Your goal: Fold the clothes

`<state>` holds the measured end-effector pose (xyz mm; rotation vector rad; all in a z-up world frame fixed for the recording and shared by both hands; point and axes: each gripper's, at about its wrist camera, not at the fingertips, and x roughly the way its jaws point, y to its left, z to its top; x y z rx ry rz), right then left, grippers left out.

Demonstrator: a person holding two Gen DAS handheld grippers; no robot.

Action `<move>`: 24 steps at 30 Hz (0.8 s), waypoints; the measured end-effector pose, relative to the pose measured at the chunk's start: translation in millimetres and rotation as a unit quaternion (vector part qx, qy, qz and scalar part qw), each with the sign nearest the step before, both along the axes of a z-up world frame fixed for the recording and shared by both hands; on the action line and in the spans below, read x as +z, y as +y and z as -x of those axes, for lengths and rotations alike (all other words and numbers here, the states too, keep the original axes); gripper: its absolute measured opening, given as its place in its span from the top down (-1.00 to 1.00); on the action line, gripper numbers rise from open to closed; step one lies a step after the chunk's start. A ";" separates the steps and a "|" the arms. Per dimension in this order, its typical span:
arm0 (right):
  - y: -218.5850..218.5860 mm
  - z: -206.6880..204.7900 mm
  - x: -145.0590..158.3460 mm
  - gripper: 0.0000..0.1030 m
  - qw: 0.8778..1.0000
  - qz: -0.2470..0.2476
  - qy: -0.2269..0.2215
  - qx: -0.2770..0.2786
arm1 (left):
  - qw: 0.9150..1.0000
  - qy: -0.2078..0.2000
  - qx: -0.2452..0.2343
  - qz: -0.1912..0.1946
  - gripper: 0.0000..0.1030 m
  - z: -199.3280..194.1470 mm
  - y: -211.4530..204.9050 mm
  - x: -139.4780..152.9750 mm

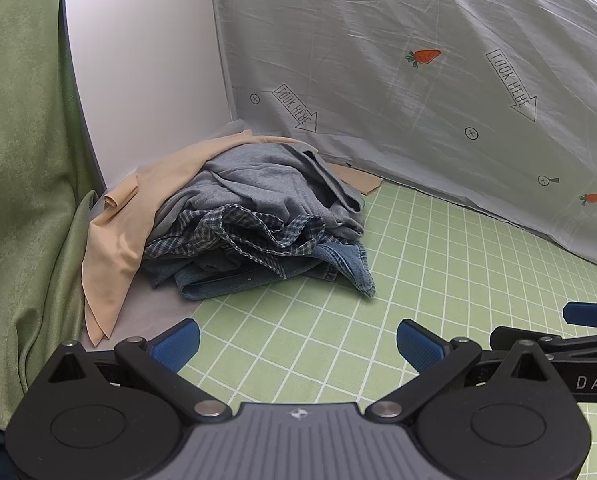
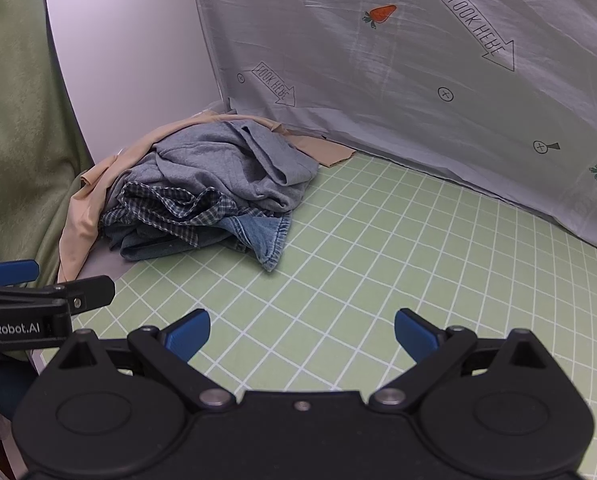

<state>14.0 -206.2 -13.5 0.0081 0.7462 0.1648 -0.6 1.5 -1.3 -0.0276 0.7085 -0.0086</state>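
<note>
A heap of clothes lies at the back left of the green checked mat (image 1: pixel 438 280) (image 2: pixel 398 260). On top is a grey sweatshirt (image 1: pixel 266 178) (image 2: pixel 226 160), under it a blue plaid shirt (image 1: pixel 250 228) (image 2: pixel 166 204), then blue denim (image 1: pixel 338 264) (image 2: pixel 258 232), with a beige cloth (image 1: pixel 114 240) (image 2: pixel 82 216) beneath. My left gripper (image 1: pixel 297 344) hovers open over the mat, short of the heap, nothing between its blue pads. My right gripper (image 2: pixel 301 334) is also open and empty, to the right of the left one.
A grey sheet (image 1: pixel 418 40) (image 2: pixel 418 40) printed with carrots and arrows hangs behind the mat. A white panel (image 1: pixel 146 60) (image 2: pixel 130 48) stands at the back left, and green fabric (image 1: pixel 22 160) (image 2: pixel 14 120) drapes along the left side.
</note>
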 end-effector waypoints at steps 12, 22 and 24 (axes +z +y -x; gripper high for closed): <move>0.3 0.9 -0.3 -0.94 1.000 -0.003 0.002 -0.001 | 1.000 0.001 -0.004 -0.002 -1.00 -3.3 -1.0 -0.8; 0.0 0.3 0.0 -0.94 1.000 -0.004 0.004 -0.002 | 1.000 0.002 -0.006 -0.003 -1.00 -3.4 -2.1 -1.7; -0.4 0.1 0.2 -0.94 1.000 -0.005 0.004 -0.003 | 1.000 0.002 -0.006 -0.004 -1.00 -3.1 -3.0 -1.8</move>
